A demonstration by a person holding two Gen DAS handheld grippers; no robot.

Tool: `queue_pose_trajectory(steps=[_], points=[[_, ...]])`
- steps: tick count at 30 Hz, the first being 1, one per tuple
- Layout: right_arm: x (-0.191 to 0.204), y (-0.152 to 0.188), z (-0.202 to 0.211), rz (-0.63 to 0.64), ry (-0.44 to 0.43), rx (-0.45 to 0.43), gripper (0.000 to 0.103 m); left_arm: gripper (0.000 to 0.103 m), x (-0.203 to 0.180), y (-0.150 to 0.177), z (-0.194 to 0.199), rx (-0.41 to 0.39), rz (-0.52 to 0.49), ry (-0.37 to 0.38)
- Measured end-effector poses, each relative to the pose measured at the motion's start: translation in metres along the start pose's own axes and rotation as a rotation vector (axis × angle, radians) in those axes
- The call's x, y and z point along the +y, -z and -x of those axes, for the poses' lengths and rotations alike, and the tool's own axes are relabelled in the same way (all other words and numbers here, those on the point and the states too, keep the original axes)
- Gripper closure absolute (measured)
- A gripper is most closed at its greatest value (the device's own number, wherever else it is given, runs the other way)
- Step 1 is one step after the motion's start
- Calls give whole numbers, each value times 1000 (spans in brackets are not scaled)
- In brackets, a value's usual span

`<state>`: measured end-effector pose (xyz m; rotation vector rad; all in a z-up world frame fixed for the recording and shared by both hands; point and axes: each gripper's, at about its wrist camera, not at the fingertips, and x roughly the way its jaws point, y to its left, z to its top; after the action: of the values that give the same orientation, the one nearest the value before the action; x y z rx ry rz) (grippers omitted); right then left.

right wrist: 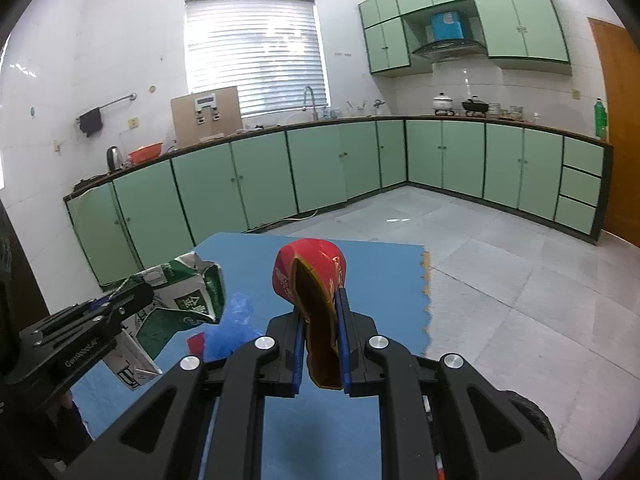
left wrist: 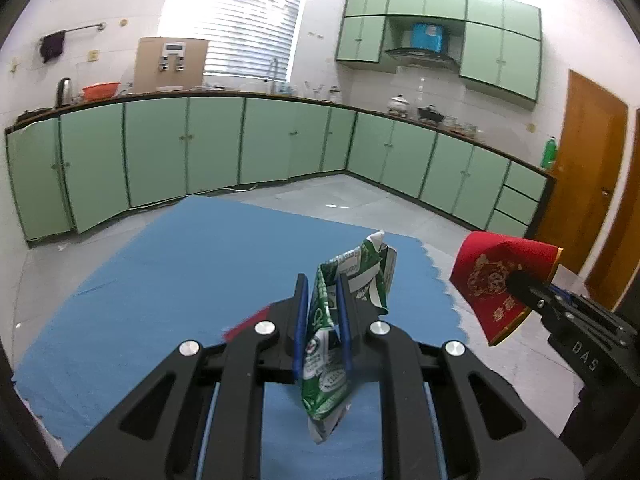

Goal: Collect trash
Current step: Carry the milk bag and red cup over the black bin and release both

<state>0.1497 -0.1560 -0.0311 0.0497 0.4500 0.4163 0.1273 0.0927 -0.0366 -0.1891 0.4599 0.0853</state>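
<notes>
Green kitchen cabinets are backing a blue mat [left wrist: 160, 272]; left gripper [left wrist: 322, 320] is clamping a crushed green carton [left wrist: 344, 280], right gripper [right wrist: 320, 336], at 3 o'clock, a red packet [right wrist: 312, 272]; both grips should be staying firm

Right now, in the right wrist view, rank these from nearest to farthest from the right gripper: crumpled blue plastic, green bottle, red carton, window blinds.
1. red carton, clamped in the right gripper.
2. crumpled blue plastic, lower left on the blue mat.
3. green bottle, far right countertop, and window blinds, back wall: too close to call.
</notes>
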Motion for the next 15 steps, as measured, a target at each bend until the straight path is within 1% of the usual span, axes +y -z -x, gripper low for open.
queue_pose_trajectory(steps=[8, 15], points=[[-36, 5, 37, -33, 82, -22, 89, 90, -52, 5, 2, -6, -58, 105], [-72, 17, 67, -66, 163, -30, 89, 90, -95, 23, 0, 16, -102, 197]])
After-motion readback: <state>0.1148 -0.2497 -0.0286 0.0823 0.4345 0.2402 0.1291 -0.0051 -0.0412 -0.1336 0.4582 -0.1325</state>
